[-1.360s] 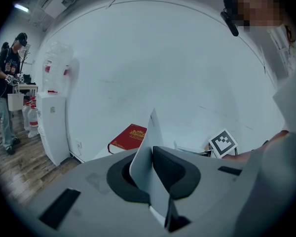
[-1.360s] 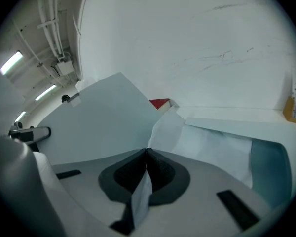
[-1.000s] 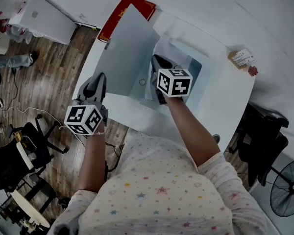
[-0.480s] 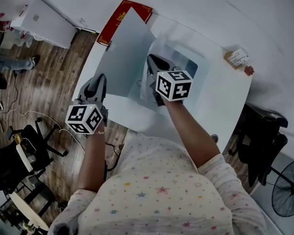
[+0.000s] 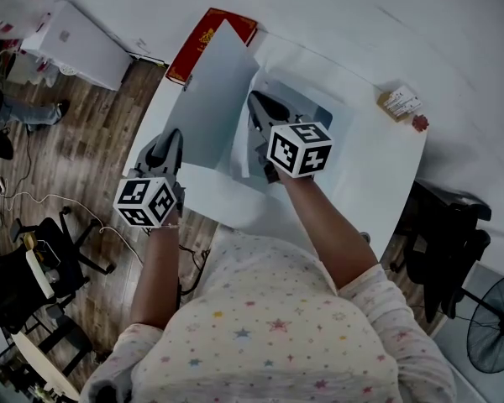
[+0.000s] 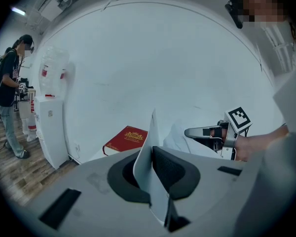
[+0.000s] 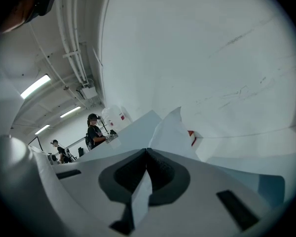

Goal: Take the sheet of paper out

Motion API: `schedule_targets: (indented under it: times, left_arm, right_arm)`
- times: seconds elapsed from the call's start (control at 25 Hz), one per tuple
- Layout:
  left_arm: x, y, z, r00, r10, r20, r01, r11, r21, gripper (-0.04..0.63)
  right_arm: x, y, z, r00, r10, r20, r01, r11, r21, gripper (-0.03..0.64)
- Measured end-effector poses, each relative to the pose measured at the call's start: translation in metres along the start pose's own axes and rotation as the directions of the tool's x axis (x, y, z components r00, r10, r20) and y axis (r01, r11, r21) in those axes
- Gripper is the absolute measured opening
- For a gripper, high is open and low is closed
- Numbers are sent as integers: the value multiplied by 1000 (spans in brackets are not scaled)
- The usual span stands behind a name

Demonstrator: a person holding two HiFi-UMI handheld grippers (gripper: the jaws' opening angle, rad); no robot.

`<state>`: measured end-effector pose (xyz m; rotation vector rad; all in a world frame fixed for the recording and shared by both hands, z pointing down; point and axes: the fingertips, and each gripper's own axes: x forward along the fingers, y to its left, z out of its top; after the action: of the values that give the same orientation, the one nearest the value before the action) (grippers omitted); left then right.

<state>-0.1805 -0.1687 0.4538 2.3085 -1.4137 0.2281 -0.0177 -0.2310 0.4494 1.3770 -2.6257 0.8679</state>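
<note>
1. Sheet of paper (image 7: pixel 170 132): white, lifted above the white table (image 5: pixel 361 166), to the near right of the red book (image 5: pixel 208 40). The right gripper (image 5: pixel 260 116) has its jaws pinched shut on the sheet's edge.
2. Grey folder cover (image 5: pixel 214 99): stands raised, just beside the red book. The left gripper (image 5: pixel 166 145) is clamped on its near edge.
3. Small card packet (image 5: pixel 399 101): well to the right of the red book.

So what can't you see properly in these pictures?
- Head view: the right gripper covers where its jaws pinch the sheet of paper.
- Head view: writing on the red book is too small.
- Left gripper view: the folder cover stands edge-on, so its face is hidden.
</note>
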Motion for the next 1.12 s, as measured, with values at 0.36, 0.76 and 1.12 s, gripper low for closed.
schedule_targets:
  times: [0.36,0.76,1.12]
  left_arm:
    - [-1,-8,2,1000,-6,0,6,1000,8,23]
    - [1,-25,-1,1000,-28,-15,28,999,26,21]
    - [5,-50,-3,996,-80,-40,82,995,50,21]
  right_arm:
    - [-14,13,33,997,26,67,-25,1000,-13,3]
    - [-47,7,59,990,14,142,-15,1000,2,3]
    - [-86,-6,73,980,-22,196,18,1000,24,3]
